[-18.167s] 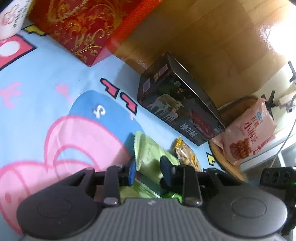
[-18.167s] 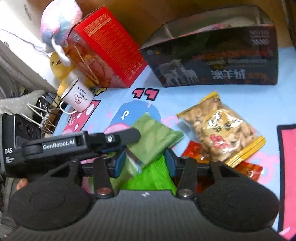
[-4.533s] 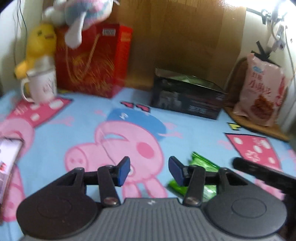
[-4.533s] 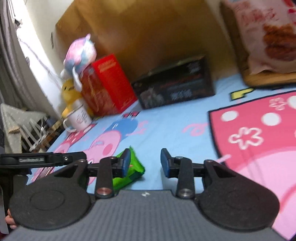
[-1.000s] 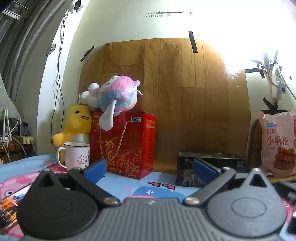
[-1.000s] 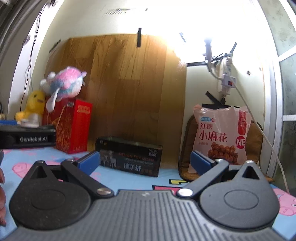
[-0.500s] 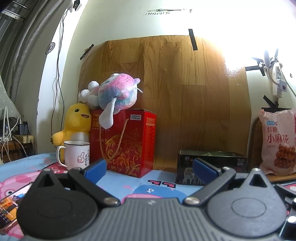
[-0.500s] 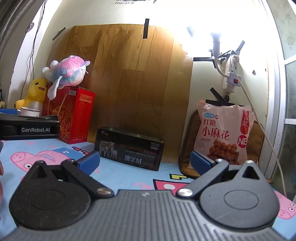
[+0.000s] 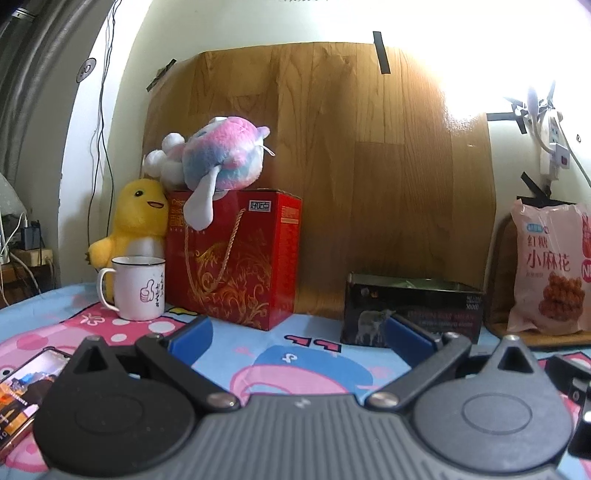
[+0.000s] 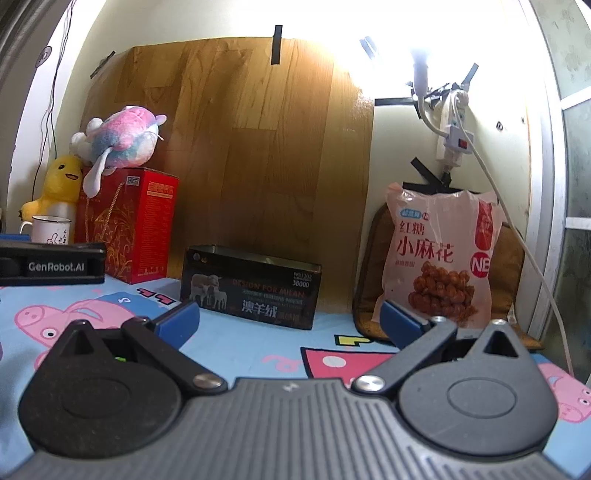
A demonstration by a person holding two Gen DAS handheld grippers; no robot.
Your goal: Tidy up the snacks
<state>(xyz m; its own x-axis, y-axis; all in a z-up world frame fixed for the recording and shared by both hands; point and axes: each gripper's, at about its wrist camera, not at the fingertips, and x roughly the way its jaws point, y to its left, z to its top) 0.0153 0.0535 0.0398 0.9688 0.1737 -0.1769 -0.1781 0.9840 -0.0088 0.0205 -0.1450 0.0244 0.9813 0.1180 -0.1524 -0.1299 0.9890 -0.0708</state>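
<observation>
Both tongs, left (image 9: 297,338) and right (image 10: 290,320), gape wide and empty, level with the dark box (image 10: 251,286) by the bed's far edge, likely the snacks' container.

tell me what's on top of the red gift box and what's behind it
A pink and blue plush toy lies on the red gift box, one limb hanging over its front. Behind it stands the wooden panel; the box hides the panel's lower left and part of the yellow plush duck.

Cream wall (image 9: 229,33), taped wood-grain panel (image 10: 258,147), bright glare.
</observation>
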